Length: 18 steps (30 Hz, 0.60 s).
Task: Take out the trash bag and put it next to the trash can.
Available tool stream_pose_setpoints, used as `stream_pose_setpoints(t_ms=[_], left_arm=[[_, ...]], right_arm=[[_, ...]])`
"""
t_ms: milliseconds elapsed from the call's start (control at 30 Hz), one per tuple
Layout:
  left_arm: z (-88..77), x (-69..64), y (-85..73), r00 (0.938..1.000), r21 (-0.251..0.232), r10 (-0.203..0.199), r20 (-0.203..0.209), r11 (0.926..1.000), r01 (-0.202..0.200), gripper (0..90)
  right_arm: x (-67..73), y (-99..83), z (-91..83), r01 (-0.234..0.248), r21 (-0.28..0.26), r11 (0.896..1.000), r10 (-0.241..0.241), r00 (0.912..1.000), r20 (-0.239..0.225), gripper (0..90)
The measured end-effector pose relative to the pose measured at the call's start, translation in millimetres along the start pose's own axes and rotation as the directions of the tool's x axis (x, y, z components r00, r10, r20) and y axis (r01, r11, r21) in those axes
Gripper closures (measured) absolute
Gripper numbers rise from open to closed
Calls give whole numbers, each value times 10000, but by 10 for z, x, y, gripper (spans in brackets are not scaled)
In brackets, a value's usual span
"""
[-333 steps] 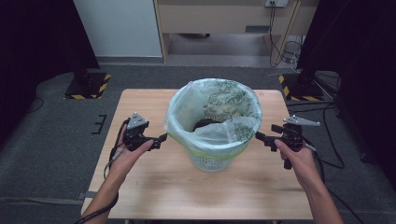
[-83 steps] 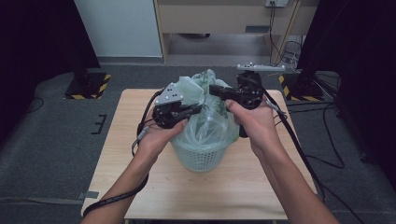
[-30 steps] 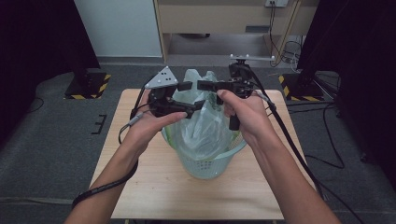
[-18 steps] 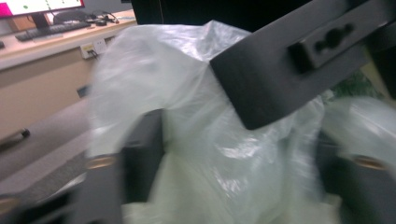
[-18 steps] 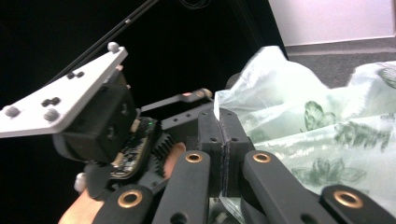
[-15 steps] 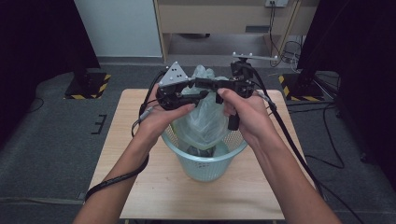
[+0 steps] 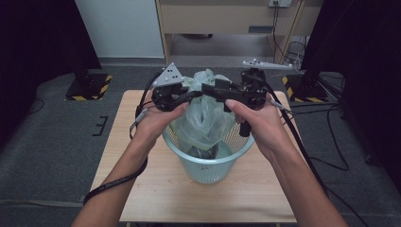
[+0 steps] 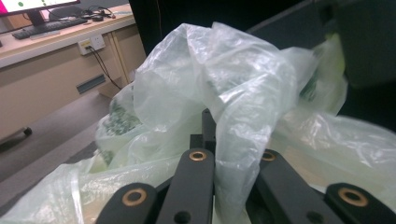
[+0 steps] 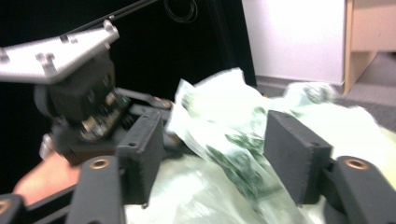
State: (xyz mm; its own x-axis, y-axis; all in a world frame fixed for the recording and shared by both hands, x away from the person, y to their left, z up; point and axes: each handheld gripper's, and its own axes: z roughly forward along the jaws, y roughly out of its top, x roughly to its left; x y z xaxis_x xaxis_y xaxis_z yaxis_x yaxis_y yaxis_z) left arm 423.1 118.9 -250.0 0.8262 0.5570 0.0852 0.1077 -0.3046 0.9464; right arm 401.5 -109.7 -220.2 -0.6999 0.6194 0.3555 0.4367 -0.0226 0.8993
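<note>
Both grippers are up over the basket [image 7: 208, 163], which sits mid-table [image 7: 142, 198] on the wooden top. The thin green-printed plastic bag [image 7: 204, 116] is gathered and pulled up out of the basket, its neck bunched between the two grippers and its lower part still hanging inside the rim. Left gripper [image 7: 191, 96]: jaws have just been closing and are now pinched tight on a fold of the bag; in the left gripper view [image 8: 219, 154] the film drapes over and between the black jaws, clamped where they meet. Right gripper [image 7: 210, 90]: jaws have just been opening; in the right gripper view [image 9: 215, 154] they stand apart with the bag [image 9: 224, 140] lying loose in the gap, pads not pressing on it. That view is motion-blurred, so I can't tell whether the film brushes either pad. The two grippers point at each other, tips nearly meeting just above the bag's neck. Left hand [image 7: 158, 120] and right hand [image 7: 257, 123] grip the handles on either side of the bag, forearms coming in from the near edge. A dark object [image 7: 201, 152] lies in the bottom of the bag, too obscured to identify. Cables trail off both grippers toward the table edges.
</note>
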Motion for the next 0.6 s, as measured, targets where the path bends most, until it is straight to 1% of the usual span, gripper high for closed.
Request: stream_pose_setpoints(t_ms=[67, 100, 133, 233, 300, 467, 533, 600], left_arm=[[-8, 7, 17, 10000, -26, -59, 23, 10000, 59, 895], [-7, 5, 24, 10000, -34, -78, 32, 10000, 78, 894], [-6, 3, 34, 9999, -39, -105, 55, 9999, 105, 895], [7, -14, 74, 9996, -64, -200, 218, 9998, 202, 895], [21, -33, 106, 9990, -70, -276, 360, 9996, 279, 895], [45, -98, 192, 9978, -27, -281, 592, 9996, 283, 895], [51, -118, 225, 9961, -100, -403, 780, 9991, 412, 895], [60, -141, 256, 9944, -112, -490, 941, 9987, 503, 895]], right_arm=[[-33, -59, -12, 268, -63, 9996, -267, 9996, 69, 314], [-50, -103, -8, 491, -11, 9988, -490, 9987, 171, 304], [-61, -132, -3, 590, 12, 9983, -590, 9981, 188, 285], [-102, -243, 53, 624, 220, 9978, -627, 9979, 132, 243], [-124, -307, 101, 562, 276, 9980, -565, 9983, 132, 232], [-156, -397, 203, 34, 85, 10000, -34, 10000, 32, 225], [-159, -417, 224, -81, -7, 10000, 81, 10000, -22, 227], [-160, -426, 238, -98, -108, 9999, 98, 10000, -4, 239]])
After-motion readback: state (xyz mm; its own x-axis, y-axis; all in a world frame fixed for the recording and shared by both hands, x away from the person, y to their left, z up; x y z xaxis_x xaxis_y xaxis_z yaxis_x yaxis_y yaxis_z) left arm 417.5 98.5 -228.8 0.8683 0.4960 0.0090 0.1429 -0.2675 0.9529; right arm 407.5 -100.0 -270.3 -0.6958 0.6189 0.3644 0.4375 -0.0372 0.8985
